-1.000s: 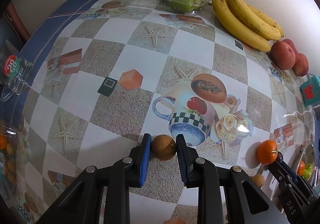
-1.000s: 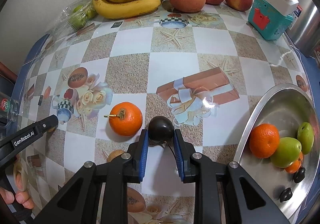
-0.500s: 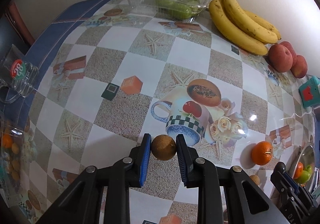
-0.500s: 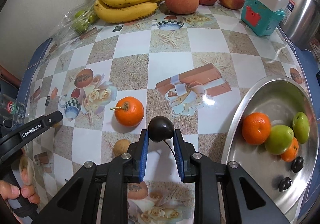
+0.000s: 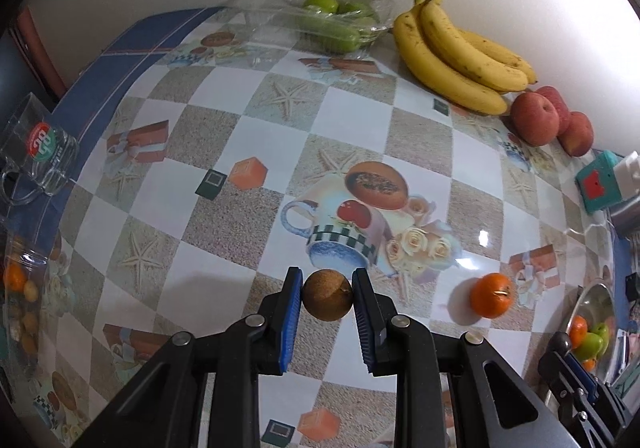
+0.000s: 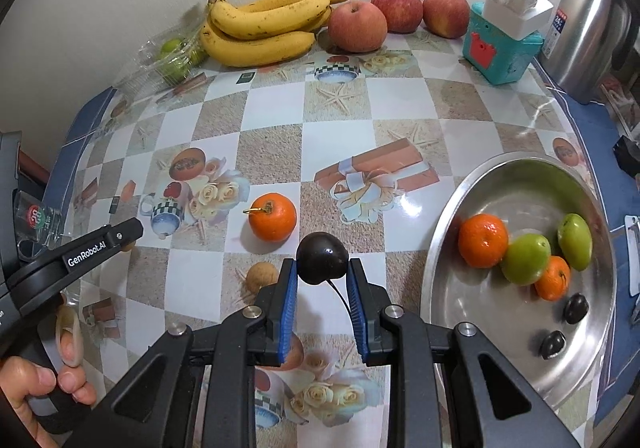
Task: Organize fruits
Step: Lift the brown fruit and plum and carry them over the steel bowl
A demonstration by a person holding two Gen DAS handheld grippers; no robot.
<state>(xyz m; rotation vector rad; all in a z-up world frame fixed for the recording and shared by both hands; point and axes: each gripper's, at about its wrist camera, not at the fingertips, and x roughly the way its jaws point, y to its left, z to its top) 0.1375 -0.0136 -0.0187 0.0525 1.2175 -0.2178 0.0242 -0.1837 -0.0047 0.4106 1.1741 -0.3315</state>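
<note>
My left gripper [image 5: 327, 290] is shut on a small brown round fruit [image 5: 327, 300] and holds it above the table. My right gripper [image 6: 322, 272] is shut on a dark cherry [image 6: 321, 256] with a stem and holds it off the table. A steel bowl [image 6: 452, 215] at the right holds two oranges, two green fruits and two dark cherries. A loose orange [image 6: 273, 216] and another small brown fruit [image 6: 262, 276] lie on the tablecloth just left of my right gripper. The orange [image 5: 491, 295] also shows in the left wrist view.
Bananas [image 6: 264, 27], three red apples [image 6: 357, 25] and a clear box of green fruit [image 5: 332, 23] line the back wall. A teal toy box [image 6: 502, 47] and steel kettle [image 6: 588, 35] stand back right. A glass mug [image 5: 40, 151] sits at the left edge.
Both grippers have risen from the table with their fruit. The right gripper has also shifted toward the bowl, which shows more fully now.
</note>
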